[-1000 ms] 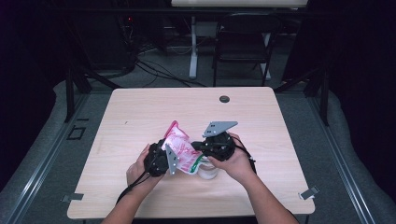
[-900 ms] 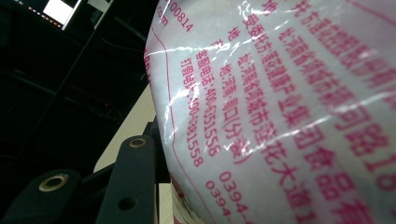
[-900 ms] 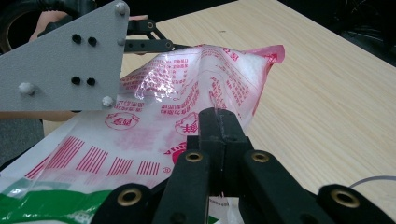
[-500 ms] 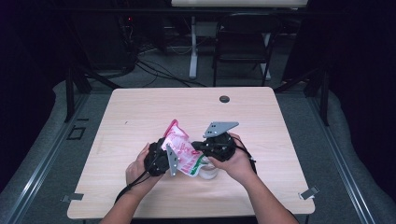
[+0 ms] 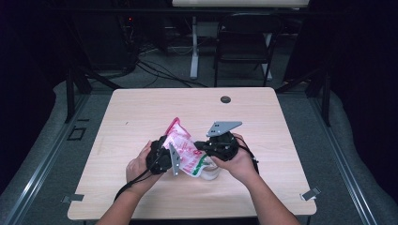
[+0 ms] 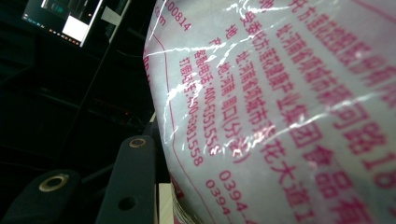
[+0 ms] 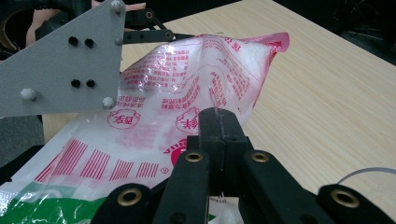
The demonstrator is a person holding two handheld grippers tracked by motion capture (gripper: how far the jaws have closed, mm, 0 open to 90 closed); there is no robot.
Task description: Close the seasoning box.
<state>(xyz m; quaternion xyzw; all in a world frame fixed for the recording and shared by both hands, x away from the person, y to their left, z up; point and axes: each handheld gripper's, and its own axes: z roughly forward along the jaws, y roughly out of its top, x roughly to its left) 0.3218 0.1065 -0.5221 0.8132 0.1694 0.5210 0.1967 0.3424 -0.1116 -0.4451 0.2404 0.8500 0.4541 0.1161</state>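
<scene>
A white plastic bag (image 5: 184, 149) with pink and red print hangs tilted above the table's near middle, its pink sealed end up and to the left. My left gripper (image 5: 172, 154) clasps the bag's body from the left; the bag (image 6: 280, 116) lies against one finger (image 6: 133, 182) and hides the other. My right gripper (image 5: 203, 147) comes in from the right. Its jaws (image 7: 219, 125) are pressed together, pinching a fold of the bag (image 7: 187, 88) film. The left gripper's grey plate (image 7: 60, 60) stands just behind the bag.
The wooden table (image 5: 141, 112) carries a small dark round cap (image 5: 225, 99) near its far edge. A clear plastic piece (image 5: 212, 174) lies under the right hand. A chair (image 5: 244, 42) and cables stand on the floor beyond the table.
</scene>
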